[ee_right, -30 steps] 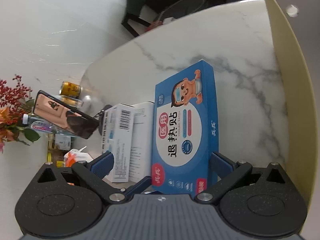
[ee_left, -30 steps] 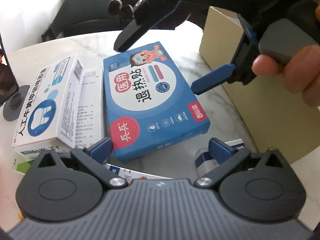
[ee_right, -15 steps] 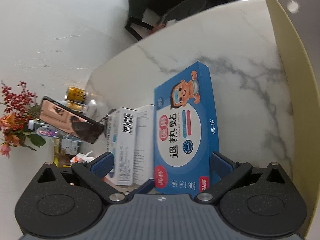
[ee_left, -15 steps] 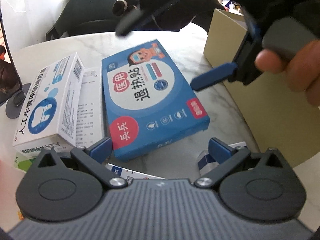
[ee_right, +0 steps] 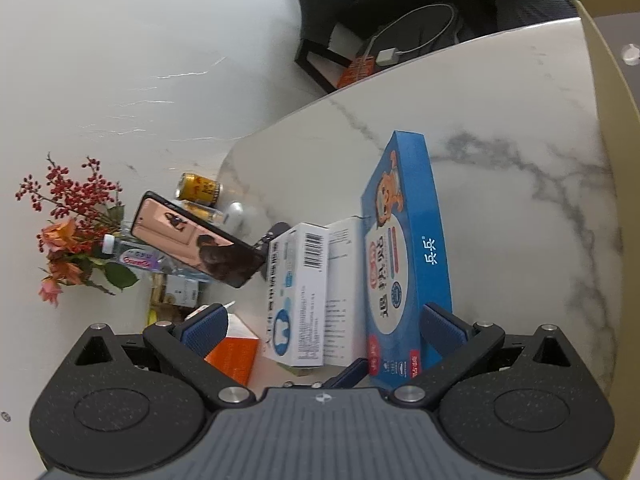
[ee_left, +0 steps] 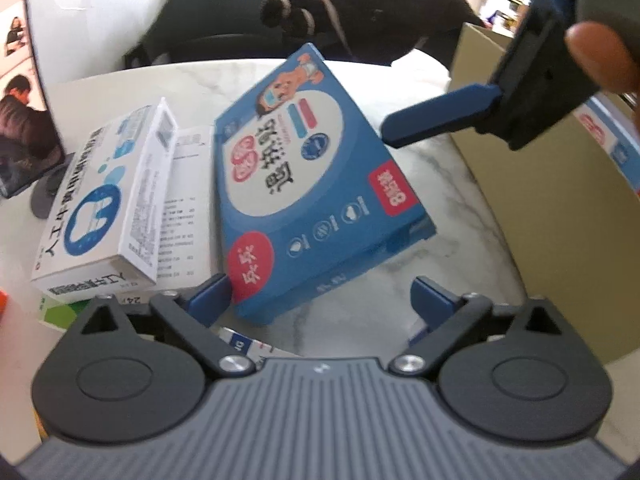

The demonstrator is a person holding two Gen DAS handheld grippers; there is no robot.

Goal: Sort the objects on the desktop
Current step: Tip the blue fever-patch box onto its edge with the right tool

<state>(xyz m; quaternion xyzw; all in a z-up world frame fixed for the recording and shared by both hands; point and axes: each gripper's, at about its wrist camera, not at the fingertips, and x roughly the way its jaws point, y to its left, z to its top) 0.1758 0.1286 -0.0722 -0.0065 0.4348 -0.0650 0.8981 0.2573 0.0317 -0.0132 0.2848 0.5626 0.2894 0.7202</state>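
Observation:
A blue fever-patch box (ee_left: 304,184) stands tipped up on one long edge on the marble table (ee_left: 440,240); the right wrist view shows its side face (ee_right: 428,248). My left gripper (ee_left: 322,300) straddles its near end and its jaws are closing. The left finger touches the near corner and the right finger (ee_left: 436,300) stands apart from the box. My right gripper (ee_right: 322,328) is open, with its right finger (ee_right: 440,328) against the box's side. A hand holds it at the upper right of the left wrist view, where one blue finger (ee_left: 440,116) shows.
A white tooth-logo box (ee_left: 100,200) and a leaflet lie left of the blue box. A tall cardboard box (ee_left: 540,220) on the right holds another blue box (ee_left: 608,136). A phone on a stand (ee_right: 200,244), an orange box (ee_right: 234,356), flowers (ee_right: 68,232) and a can (ee_right: 198,190) crowd the left.
The blue box lay flat and now stands tilted up on one long edge. My left jaws have narrowed a little. The right gripper has shifted up and to the right in the left wrist view.

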